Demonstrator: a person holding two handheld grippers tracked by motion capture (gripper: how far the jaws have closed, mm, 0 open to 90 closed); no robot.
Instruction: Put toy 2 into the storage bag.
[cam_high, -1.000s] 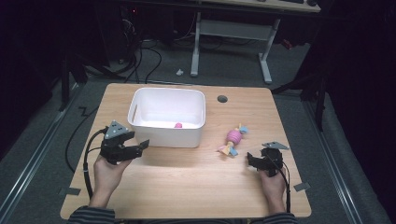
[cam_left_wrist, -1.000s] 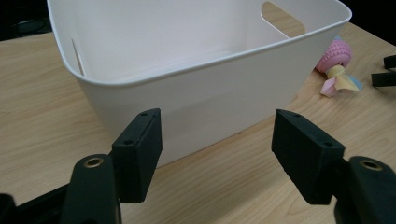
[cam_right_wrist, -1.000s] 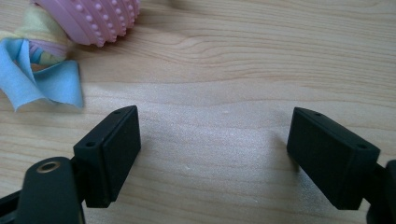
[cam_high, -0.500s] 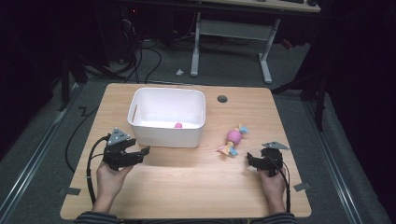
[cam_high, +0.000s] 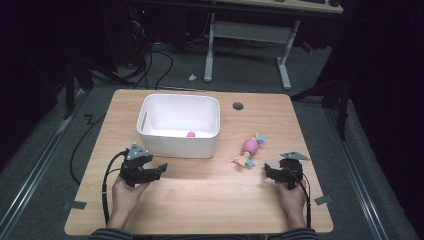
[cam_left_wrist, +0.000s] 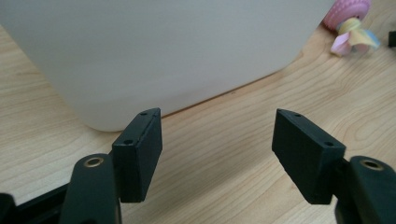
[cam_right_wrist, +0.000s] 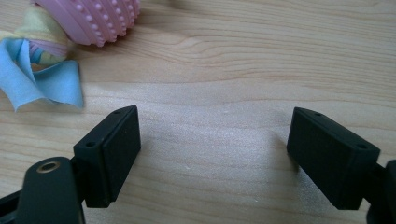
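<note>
Wooden table (cam_high: 200, 200), bin (cam_high: 178, 126), perhaps toy (cam_high: 249, 148).

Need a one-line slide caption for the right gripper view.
Open right gripper hovering over the wooden table, nothing between its fingers, with a pink knobbly toy and its pastel ribbons at upper left.

Pale wood, white plastic, pink and pastel

The light wood-grain desk (cam_high: 210, 200) carries a plain white plastic tub (cam_high: 178, 126) and a pink nubbed rubber toy (cam_right_wrist: 88, 18) (blue, yellow, lilac ribbons); jaws black.

black left gripper (cam_high: 161, 169): 2 blocky jaws, brass rivets, grey plate, black cable.
</note>
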